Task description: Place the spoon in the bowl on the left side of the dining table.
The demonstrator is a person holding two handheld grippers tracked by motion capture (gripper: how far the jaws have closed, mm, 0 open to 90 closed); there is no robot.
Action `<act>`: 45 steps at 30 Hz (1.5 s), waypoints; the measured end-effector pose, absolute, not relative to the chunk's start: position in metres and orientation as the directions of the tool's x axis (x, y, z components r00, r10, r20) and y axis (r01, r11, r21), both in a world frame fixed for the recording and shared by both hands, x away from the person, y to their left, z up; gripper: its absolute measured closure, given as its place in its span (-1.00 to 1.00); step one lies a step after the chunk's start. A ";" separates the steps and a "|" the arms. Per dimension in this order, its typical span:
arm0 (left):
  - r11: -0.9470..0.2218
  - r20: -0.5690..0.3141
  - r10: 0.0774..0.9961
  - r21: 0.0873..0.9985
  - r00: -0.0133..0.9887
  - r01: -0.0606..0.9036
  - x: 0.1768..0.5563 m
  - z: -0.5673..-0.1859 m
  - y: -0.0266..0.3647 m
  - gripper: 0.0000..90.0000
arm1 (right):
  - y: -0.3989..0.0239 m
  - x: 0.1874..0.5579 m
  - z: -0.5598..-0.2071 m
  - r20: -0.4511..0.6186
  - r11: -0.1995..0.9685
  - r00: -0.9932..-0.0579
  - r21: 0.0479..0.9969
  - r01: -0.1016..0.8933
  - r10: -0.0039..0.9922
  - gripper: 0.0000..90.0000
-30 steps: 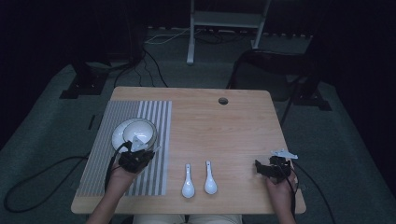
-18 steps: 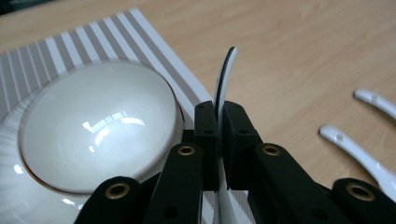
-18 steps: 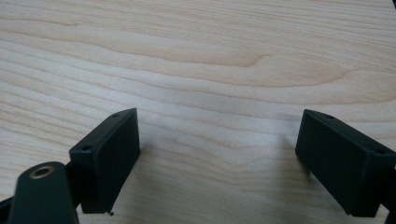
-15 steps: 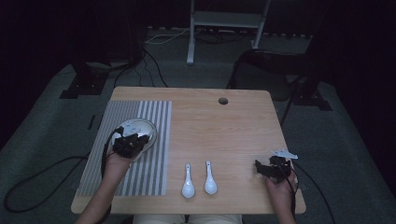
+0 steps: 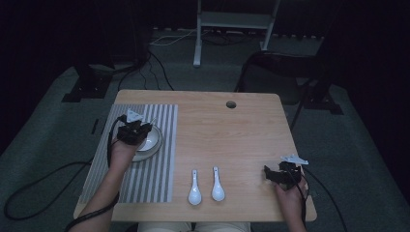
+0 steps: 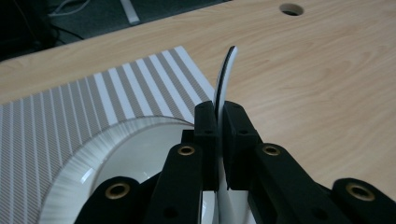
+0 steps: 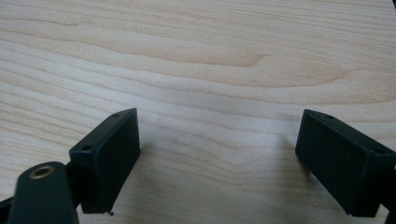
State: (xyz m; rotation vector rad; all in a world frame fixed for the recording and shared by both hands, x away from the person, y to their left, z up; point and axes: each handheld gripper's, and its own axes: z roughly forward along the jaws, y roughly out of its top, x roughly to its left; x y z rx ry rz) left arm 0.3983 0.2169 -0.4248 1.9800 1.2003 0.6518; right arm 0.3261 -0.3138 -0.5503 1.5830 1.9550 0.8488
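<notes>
Bowl (image 6: 223, 88) rim clamped in left gripper (image 6: 217, 123) above striped mat (image 5: 145, 179); right gripper (image 7: 217, 163) gaping over bare tabletop (image 7: 210, 56), spoons (image 5: 205, 186) nearby.

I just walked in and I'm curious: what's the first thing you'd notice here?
The left gripper stands out first, its jaws pinched on the thin rim of a white bowl above a plate on the striped mat. Next come two white spoons lying side by side at the near edge, and the right gripper, jaws wide apart over bare wood.
</notes>
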 end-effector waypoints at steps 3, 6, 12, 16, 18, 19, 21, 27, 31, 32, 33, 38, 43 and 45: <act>-0.313 0.072 0.907 0.777 0.416 0.547 0.408 -0.431 0.217 0.90 | -0.314 0.326 -0.550 0.015 0.138 -0.214 0.723 0.678 0.977 -0.71; -0.309 0.069 0.912 0.765 0.405 0.565 0.413 -0.439 0.217 0.90 | -0.314 0.326 -0.550 0.014 0.138 -0.215 0.723 0.677 0.977 -0.71; -0.316 0.089 0.920 0.742 0.381 0.591 0.419 -0.458 0.215 0.90 | -0.314 0.326 -0.550 0.014 0.138 -0.215 0.723 0.677 0.977 -0.71; -0.307 0.079 0.925 0.734 0.373 0.606 0.422 -0.466 0.215 0.90 | -0.314 0.326 -0.550 0.015 0.138 -0.214 0.723 0.677 0.977 -0.71; -0.296 0.066 0.928 0.730 0.368 0.616 0.423 -0.468 0.216 0.90 | -0.314 0.326 -0.550 0.015 0.138 -0.214 0.723 0.677 0.977 -0.71; -0.289 0.057 0.929 0.730 0.366 0.620 0.424 -0.470 0.216 0.90 | -0.314 0.326 -0.550 0.014 0.138 -0.215 0.723 0.677 0.977 -0.71; -0.293 0.058 0.927 0.728 0.370 0.620 0.424 -0.471 0.215 0.90 | -0.314 0.326 -0.550 0.015 0.138 -0.214 0.723 0.677 0.977 -0.71; -0.312 0.071 0.922 0.719 0.380 0.621 0.423 -0.474 0.206 0.89 | -0.314 0.326 -0.550 0.015 0.138 -0.214 0.723 0.677 0.977 -0.71; -0.300 0.058 0.925 0.719 0.375 0.628 0.421 -0.475 0.204 0.84 | -0.314 0.326 -0.550 0.014 0.138 -0.215 0.723 0.677 0.977 -0.71; -0.301 0.061 0.925 0.718 0.375 0.627 0.421 -0.475 0.203 0.81 | -0.314 0.326 -0.550 0.014 0.138 -0.215 0.723 0.677 0.977 -0.71; -0.302 0.061 0.925 0.719 0.375 0.626 0.420 -0.476 0.203 0.78 | -0.314 0.326 -0.550 0.014 0.138 -0.215 0.723 0.677 0.977 -0.71; -0.289 0.042 0.928 0.707 0.369 0.646 0.418 -0.481 0.205 0.60 | -0.314 0.326 -0.550 0.015 0.138 -0.214 0.723 0.677 0.977 -0.71; -0.277 0.028 0.929 0.713 0.369 0.644 0.412 -0.480 0.211 0.33 | -0.314 0.326 -0.550 0.015 0.138 -0.215 0.723 0.677 0.977 -0.71; -0.267 0.016 0.931 0.711 0.365 0.651 0.410 -0.479 0.212 0.23 | -0.314 0.326 -0.550 0.015 0.138 -0.215 0.723 0.677 0.977 -0.71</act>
